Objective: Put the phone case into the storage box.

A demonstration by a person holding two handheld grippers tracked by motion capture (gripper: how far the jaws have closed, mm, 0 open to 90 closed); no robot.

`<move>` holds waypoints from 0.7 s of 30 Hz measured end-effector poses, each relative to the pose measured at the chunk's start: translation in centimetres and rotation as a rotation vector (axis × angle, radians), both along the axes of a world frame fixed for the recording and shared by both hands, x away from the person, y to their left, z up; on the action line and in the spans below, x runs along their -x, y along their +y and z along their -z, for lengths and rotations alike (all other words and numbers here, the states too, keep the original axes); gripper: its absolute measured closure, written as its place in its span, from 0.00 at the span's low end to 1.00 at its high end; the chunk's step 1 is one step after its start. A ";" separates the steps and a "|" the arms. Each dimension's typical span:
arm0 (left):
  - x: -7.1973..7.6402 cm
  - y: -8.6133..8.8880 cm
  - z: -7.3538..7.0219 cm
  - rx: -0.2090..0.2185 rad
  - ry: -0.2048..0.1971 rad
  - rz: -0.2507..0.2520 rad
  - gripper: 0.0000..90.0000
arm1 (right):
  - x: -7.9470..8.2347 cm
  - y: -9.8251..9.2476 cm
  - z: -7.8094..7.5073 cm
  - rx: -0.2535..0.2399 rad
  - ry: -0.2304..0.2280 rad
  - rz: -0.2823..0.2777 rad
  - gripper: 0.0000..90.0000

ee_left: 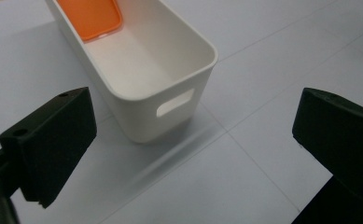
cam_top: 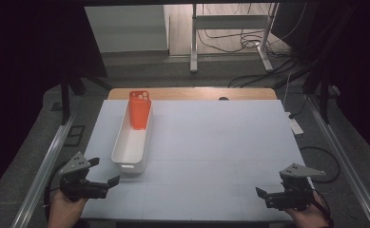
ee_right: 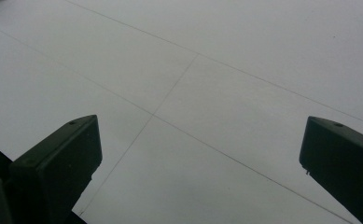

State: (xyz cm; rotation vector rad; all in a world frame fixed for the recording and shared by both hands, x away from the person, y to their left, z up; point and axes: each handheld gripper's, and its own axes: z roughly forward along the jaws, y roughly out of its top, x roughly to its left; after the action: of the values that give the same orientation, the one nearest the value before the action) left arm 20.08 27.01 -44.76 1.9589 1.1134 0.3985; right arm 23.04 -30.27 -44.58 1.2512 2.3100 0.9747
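Left gripper [cam_top: 102, 170] gaping beside white bin [cam_top: 125, 147] — orange case [cam_top: 140, 110] inside.

From my end I see a pale grey worktop [cam_top: 211, 152] scored with thin seam lines, its far edge a strip of bare wood [cam_top: 192, 93]. Beyond that edge lies grey floor [cam_top: 173, 71], where a white metal frame [cam_top: 230, 28] stands among loose black cables [cam_top: 249, 42]. Dark curtains [cam_top: 30, 57] close both sides. Metal rails [cam_top: 44, 166] flank the worktop's left and right edges.

Both grippers have blocky black jaws (grey three-cornered plates on top).
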 end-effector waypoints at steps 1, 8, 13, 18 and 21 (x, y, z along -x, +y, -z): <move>0.2 0.1 0.0 -0.003 0.002 -0.002 0.01 | 0.0 0.0 0.0 0.000 0.000 0.000 0.00; 1.3 0.7 0.4 0.000 0.006 -0.019 0.01 | 0.0 0.0 0.0 0.001 0.001 0.001 0.00; 1.9 1.0 0.6 0.010 0.008 -0.028 0.00 | 0.0 0.0 0.0 0.002 0.001 0.002 0.00; 2.5 1.4 0.8 0.012 0.014 -0.039 0.00 | 0.0 0.0 0.0 0.002 0.002 0.003 0.00; 2.7 1.5 1.1 0.010 0.021 -0.046 0.00 | 0.0 0.0 0.0 0.002 0.002 0.004 0.00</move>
State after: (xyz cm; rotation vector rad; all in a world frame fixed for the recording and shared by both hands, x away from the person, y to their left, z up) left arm 17.34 28.53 -45.82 1.9358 1.1732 0.3972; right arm 23.05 -30.23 -44.59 1.2563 2.3089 0.9696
